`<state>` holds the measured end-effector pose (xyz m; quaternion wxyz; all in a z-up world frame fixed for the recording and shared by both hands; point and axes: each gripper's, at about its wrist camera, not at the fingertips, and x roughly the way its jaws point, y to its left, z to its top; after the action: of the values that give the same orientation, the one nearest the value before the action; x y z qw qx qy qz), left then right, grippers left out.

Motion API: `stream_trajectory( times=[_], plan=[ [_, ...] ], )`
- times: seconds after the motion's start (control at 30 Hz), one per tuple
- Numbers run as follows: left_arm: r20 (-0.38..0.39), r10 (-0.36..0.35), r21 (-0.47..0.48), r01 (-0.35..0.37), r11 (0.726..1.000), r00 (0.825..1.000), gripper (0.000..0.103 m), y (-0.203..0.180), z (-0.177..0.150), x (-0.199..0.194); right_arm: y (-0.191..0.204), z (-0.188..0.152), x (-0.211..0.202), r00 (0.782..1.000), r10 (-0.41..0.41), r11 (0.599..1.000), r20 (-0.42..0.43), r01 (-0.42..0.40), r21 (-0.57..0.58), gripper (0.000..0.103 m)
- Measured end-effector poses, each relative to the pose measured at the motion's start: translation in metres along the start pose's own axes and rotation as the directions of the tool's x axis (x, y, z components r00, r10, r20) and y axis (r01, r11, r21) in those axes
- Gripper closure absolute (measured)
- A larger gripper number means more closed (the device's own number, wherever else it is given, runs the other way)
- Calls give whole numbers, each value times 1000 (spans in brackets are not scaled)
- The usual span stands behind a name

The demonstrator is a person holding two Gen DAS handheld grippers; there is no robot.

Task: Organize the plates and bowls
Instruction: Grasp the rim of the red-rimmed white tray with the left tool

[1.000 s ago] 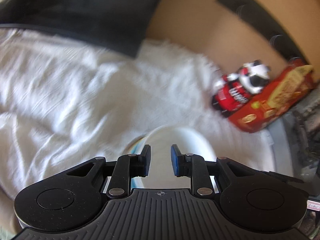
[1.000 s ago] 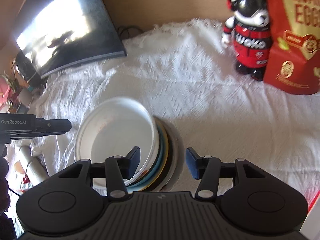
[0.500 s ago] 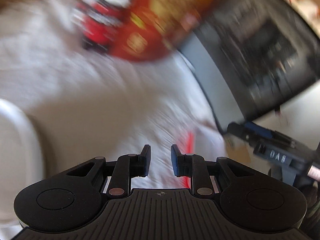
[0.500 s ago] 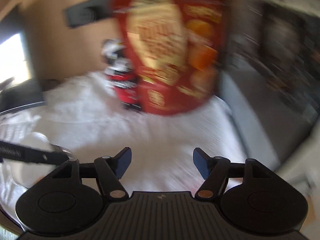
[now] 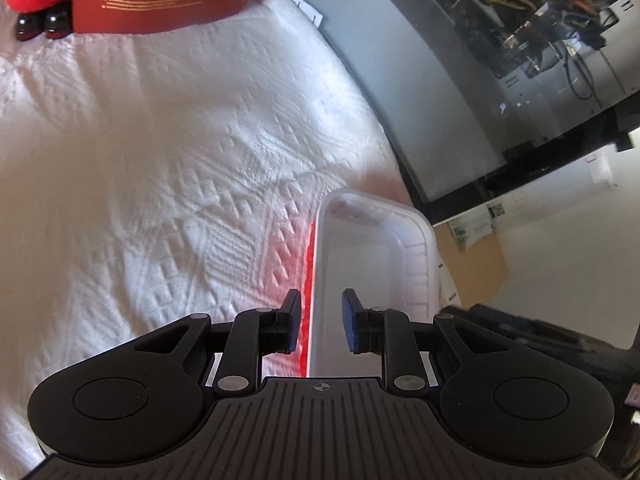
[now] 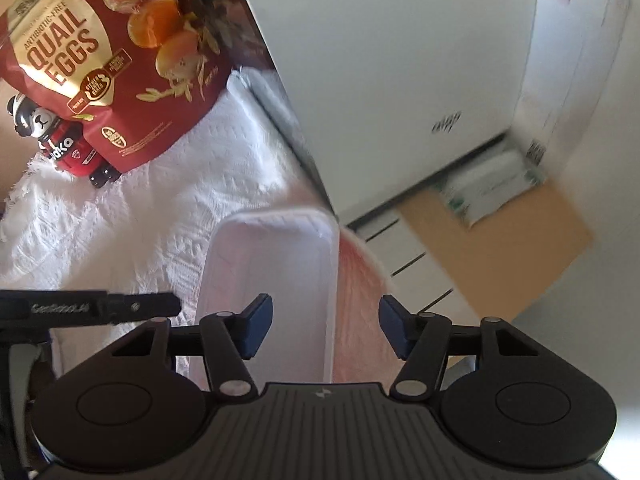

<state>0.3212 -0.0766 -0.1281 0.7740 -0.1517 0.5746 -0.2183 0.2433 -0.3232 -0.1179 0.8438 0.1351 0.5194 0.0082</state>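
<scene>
Bright daylight; glare on white cloth (image 5: 160, 160); blurred, fisheye-bent edges

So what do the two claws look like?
Both claws, left and right, are matte black plastic: a ribbed centre plate, two round discs, silver pivot pins, hinged links and blue pads. In the right view, the left one's side reads GenRobot.AI.

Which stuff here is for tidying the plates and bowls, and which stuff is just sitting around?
For the job:
- clear plastic tray, empty, on the white tablecloth
- left gripper and right gripper, both open, over the tray's near end

Just sitting around:
- red quail eggs bag
- panda toy in a red suit
- computer case

No plates or bowls are in view.
</scene>
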Motion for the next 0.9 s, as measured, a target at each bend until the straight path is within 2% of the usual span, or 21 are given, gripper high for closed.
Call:
stream_trajectory(
  times=[0.1,0.23,0.3,0.5,0.63,0.8,0.9],
  plan=[
    [-18,-1,12,1,1000,1000,78,0,2,17,3,0,17,999,21,1000,-32,-22,-22,44],
    [-35,13,-1,-13,1000,999,78,6,-1,31,12,2,47,994,38,996,-98,-46,-80,67],
    [-16,25,-13,-25,1000,1000,78,11,-4,26,20,5,54,993,36,991,-113,-50,-125,71],
    [81,77,-116,-67,991,994,80,41,-12,-17,58,11,52,990,87,949,-113,-117,-292,71],
    [153,164,-181,-135,974,974,80,63,-26,-52,88,17,58,974,167,913,-154,-212,-348,71],
    [141,289,-251,-248,936,947,80,88,-39,-71,132,17,75,940,252,856,-230,-327,-399,70],
    [109,316,-320,-268,909,942,80,104,-44,-69,156,14,86,926,270,821,-266,-365,-438,70]
  ],
)
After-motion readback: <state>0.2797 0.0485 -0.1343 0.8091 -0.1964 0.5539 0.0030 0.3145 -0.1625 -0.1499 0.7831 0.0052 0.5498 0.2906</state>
